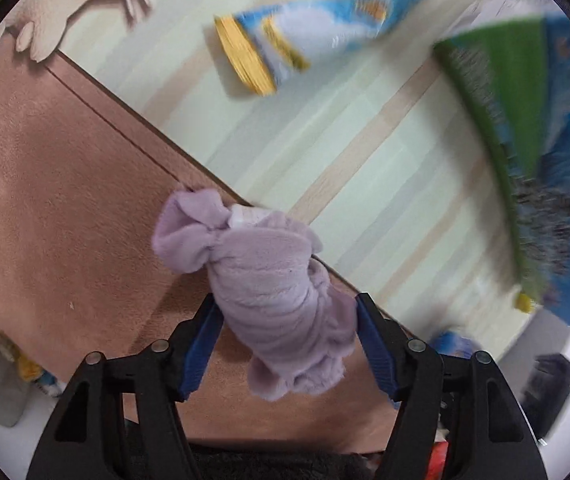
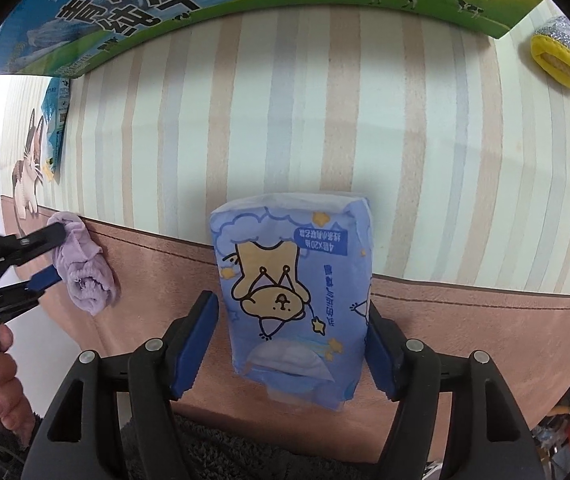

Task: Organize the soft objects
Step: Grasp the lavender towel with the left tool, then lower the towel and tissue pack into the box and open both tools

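Observation:
A lilac fluffy cloth bundle [image 1: 273, 280] lies on the pink-brown mat [image 1: 45, 180] at the mat's edge. My left gripper [image 1: 285, 304] points down over it with a blue pad close on each side, not squeezing it. In the right wrist view that cloth [image 2: 85, 272] lies far left, its near end between the left gripper [image 2: 59, 256] fingers. A blue tissue pack with a cartoon bear [image 2: 297, 292] lies across the mat's [image 2: 485, 340] edge. My right gripper [image 2: 291, 304] is open around it, with a gap at the left pad [image 2: 193, 340].
A striped cloth [image 2: 325, 120] covers the surface beyond the mat. A blue and green milk carton box [image 2: 205, 0] stands at the far side, and a yellow scrubber [image 2: 561, 60] lies far right. A blue and yellow pack [image 1: 317, 32] lies near a cat picture [image 1: 65, 0]. A person's hand [image 2: 1, 360] holds the left gripper.

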The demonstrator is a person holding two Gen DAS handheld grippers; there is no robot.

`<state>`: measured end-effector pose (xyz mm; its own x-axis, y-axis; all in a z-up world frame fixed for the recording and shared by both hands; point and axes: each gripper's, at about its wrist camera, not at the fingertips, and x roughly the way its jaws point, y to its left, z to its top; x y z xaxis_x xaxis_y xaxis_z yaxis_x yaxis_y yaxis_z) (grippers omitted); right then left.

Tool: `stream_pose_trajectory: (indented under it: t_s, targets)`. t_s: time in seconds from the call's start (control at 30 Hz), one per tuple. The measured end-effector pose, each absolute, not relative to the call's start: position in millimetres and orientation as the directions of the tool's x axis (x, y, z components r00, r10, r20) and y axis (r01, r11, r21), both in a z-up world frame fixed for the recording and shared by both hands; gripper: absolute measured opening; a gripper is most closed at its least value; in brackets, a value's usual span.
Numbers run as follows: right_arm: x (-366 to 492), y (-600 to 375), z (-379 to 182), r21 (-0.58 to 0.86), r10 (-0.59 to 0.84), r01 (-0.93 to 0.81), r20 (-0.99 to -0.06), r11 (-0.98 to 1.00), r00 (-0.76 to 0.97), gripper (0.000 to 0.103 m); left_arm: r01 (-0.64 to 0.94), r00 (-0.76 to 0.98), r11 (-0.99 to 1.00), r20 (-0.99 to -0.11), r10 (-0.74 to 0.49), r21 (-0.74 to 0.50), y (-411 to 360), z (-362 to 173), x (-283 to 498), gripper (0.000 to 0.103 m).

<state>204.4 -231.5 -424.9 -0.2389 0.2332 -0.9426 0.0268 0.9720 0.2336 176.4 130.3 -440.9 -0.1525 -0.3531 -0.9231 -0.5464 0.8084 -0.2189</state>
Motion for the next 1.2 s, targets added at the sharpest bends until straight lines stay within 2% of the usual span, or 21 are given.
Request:
stream_pose_trajectory:
  t_s: [0.07, 0.1, 0.17, 0.23, 0.27, 0.33, 0.4, 0.47, 0.5, 0.53, 0.57, 0.6, 0.67, 0.77, 1.0, 1.1, 1.2]
  targets:
    - [203, -230, -428, 0.23, 0.232, 0.035, -0.943, 0.973, -0.239, 0.071, -0.462, -0.132, 0.871, -0.958, -0.253, -0.166, 109, -433, 183, 0.046]
    - [203, -230, -428, 0.227, 0.229, 0.036, -0.944, 0.973, -0.237, 0.071, -0.364, -0.13, 0.92, -0.97, -0.206, -0.147, 91, -429, 189, 0.039]
    - [202, -224, -428, 0.206, 0.205, 0.02, -0.953, 0.978, -0.223, 0.071, -0.199, -0.121, 0.976, -0.987, -0.11, -0.085, 60, -422, 196, 0.039]
    - [201, -219, -428, 0.159, 0.153, -0.014, -0.966, 0.987, -0.208, 0.07, -0.065, -0.137, 0.996, -0.988, -0.066, -0.057, 33, -425, 200, 0.042]
    - [200, -215, -429, 0.142, 0.135, -0.022, -0.969, 0.99, -0.209, 0.07, -0.049, -0.155, 0.997, -0.986, -0.065, -0.058, 26, -428, 201, 0.042]
    - [199, -212, -430, 0.121, 0.112, -0.034, -0.971, 0.992, -0.212, 0.07, -0.065, -0.16, 0.995, -0.983, -0.091, -0.081, 20, -431, 202, 0.059]
    - [198, -208, -430, 0.107, 0.094, -0.049, -0.973, 0.993, -0.212, 0.071, -0.082, -0.162, 0.993, -0.982, -0.102, -0.089, 15, -434, 201, 0.064]
    - [195, -201, -429, 0.081, 0.061, -0.09, -0.976, 0.993, -0.208, 0.072, -0.076, -0.163, 0.995, -0.984, -0.076, -0.065, 8, -435, 195, 0.064]
    - [194, -197, -429, 0.064, 0.04, -0.111, -0.978, 0.992, -0.203, 0.071, -0.07, -0.16, 0.996, -0.986, -0.057, -0.046, 4, -435, 192, 0.054]
    - [192, -193, -429, 0.038, 0.011, -0.136, -0.981, 0.99, -0.193, 0.067, -0.065, -0.148, 0.998, -0.989, -0.029, -0.02, 0, -432, 190, 0.033]
    - [190, -189, -428, 0.012, -0.017, -0.158, -0.983, 0.987, -0.183, 0.063, -0.064, -0.149, 0.997, -0.988, -0.046, -0.036, -5, -431, 189, 0.029]
    - [188, -187, -425, 0.006, -0.025, -0.175, -0.984, 0.985, -0.174, 0.053, -0.076, -0.15, 0.995, -0.986, -0.071, -0.06, -7, -426, 189, 0.028]
    - [188, -191, -420, 0.046, 0.017, -0.154, -0.983, 0.987, -0.185, 0.046, -0.081, -0.121, 0.993, -0.988, -0.095, -0.085, -7, -409, 189, 0.027]
    - [190, -200, -395, 0.134, 0.114, -0.106, -0.978, 0.985, -0.177, 0.045, -0.071, -0.047, 0.988, -0.989, -0.143, -0.14, -8, -365, 194, 0.027]
    - [222, -217, -268, 0.335, 0.335, -0.091, -0.942, 0.938, -0.013, 0.045, 0.013, 0.134, 0.972, -0.963, -0.232, -0.233, 1, -235, 256, 0.027]
    - [258, -221, -223, 0.378, 0.385, -0.107, -0.921, 0.92, 0.054, 0.045, 0.041, 0.163, 0.966, -0.952, -0.259, -0.256, 19, -207, 293, 0.027]
    - [300, -215, -198, 0.379, 0.391, -0.112, -0.914, 0.919, 0.109, 0.045, 0.062, 0.162, 0.972, -0.959, -0.233, -0.226, 15, -207, 342, 0.027]
